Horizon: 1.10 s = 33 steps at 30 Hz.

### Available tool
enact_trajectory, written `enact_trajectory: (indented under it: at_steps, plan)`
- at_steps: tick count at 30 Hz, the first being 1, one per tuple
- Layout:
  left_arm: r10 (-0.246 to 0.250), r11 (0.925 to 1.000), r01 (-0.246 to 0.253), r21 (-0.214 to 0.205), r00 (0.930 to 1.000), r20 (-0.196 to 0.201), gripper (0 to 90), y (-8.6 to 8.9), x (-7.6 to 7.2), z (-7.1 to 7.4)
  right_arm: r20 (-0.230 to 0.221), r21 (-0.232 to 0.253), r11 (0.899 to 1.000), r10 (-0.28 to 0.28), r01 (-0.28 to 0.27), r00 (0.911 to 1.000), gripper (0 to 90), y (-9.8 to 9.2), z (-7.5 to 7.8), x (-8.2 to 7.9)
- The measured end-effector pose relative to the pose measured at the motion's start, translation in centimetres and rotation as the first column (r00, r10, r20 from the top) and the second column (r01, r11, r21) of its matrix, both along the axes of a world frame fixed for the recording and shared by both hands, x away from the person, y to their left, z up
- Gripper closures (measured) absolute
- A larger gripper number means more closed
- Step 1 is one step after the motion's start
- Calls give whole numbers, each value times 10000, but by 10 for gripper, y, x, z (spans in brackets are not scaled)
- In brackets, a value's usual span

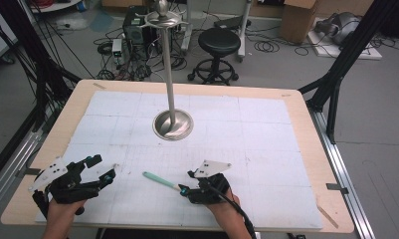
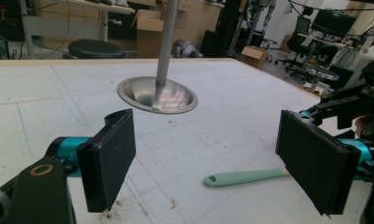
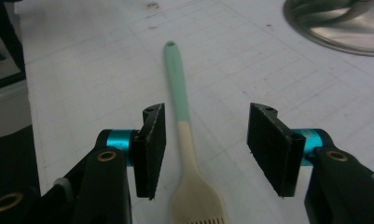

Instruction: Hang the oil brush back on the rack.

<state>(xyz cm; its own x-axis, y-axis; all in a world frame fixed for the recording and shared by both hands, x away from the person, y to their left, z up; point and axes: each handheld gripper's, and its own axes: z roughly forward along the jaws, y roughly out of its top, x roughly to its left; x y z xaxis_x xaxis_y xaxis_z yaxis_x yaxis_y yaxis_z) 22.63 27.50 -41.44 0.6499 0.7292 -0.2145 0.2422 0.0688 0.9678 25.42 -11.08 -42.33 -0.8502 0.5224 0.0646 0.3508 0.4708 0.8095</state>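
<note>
Item: mint-handled brush (image 3: pixel 187 140) lying flat between my right claw's (image 3: pixel 203 149) half-parted, untouching pads, handle pointing to twelve o'clock; left claw (image 2: pixel 212 158) idling wide open; risk: off-centre pads are likely skidding it away.

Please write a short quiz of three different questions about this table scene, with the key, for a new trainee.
1. True or false: the right gripper is already shut on the brush.
2. Which end of the brush lies nearest the right gripper: A) the mint-green handle tip, B) the cream bristle end?
3. What stands in the middle of the table?

Key:
1. False; the brush lies between the jaws, pads not touching.
2. B.
3. A metal stand with a round base and a tall pole.
</note>
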Motion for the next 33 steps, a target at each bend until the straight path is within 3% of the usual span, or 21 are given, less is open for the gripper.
enact_trajectory:
  at_steps: [8, 15, 22, 28, 33]
  plan:
    - [-21, 10000, 21, 28, 10000, -62, 205, 0, 1, -1, -478, -938, 9929, 692, -734, 9965, 579, 22, -8, 10]
    - [19, 10000, -19, -10, 9999, -104, 205, 0, 1, -1, -740, -1764, 9784, 961, -1079, 9926, 666, 28, -15, 12]
    - [-43, 10000, 43, -8, 9998, -197, 214, 0, 1, -1, -1048, -1816, 9763, 995, -1174, 9895, 804, 27, -14, 15]
    - [-50, 10000, 50, 5, 9998, -214, 219, -1, 1, -1, -1107, -2347, 9647, 959, -1197, 9892, 817, 33, -10, 16]
    - [-47, 10000, 47, -21, 9997, -249, 219, -2, 1, -1, -1316, -2507, 9621, 761, -1075, 9884, 821, 35, -8, 16]
